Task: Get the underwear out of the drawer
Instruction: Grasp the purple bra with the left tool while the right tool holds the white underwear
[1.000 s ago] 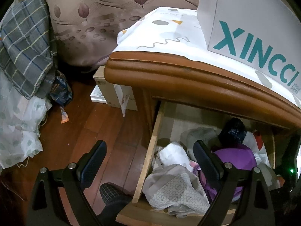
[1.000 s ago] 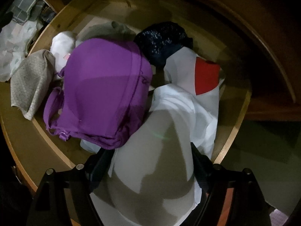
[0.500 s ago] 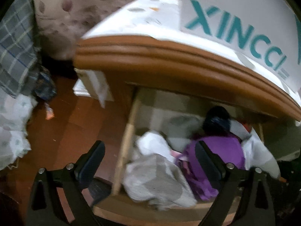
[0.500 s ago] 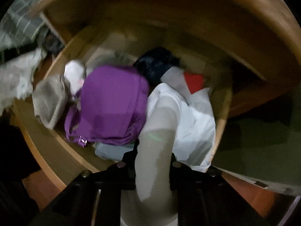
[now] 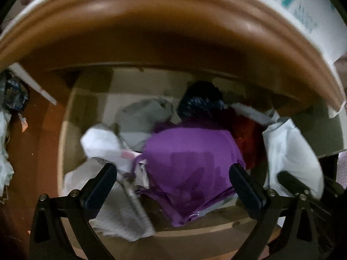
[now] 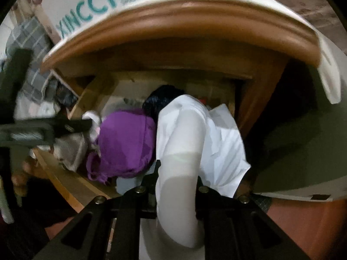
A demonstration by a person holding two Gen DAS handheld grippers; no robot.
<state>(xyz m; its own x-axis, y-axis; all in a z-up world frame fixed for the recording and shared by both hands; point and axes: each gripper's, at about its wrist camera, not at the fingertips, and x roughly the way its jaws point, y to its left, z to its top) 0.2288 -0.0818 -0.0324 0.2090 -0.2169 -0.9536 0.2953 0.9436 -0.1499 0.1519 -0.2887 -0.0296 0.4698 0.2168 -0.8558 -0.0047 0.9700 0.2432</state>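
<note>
The right tool (image 6: 176,186) is pinching a white piece of underwear (image 6: 195,134), which is draping over the front of the open drawer (image 5: 65,134). The left tool (image 5: 173,179) is hovering with its fingers spread wide above a purple garment (image 5: 190,162) lying in the drawer beside gray clothes (image 5: 121,212) and a dark bundle (image 5: 201,101).

Dim room. Reddish wood floor (image 5: 36,130). Curved brown wooden tabletop edge (image 5: 151,28) overhead, white cloth (image 6: 325,65) draped across it. Plaid fabric (image 6: 32,43) at left.
</note>
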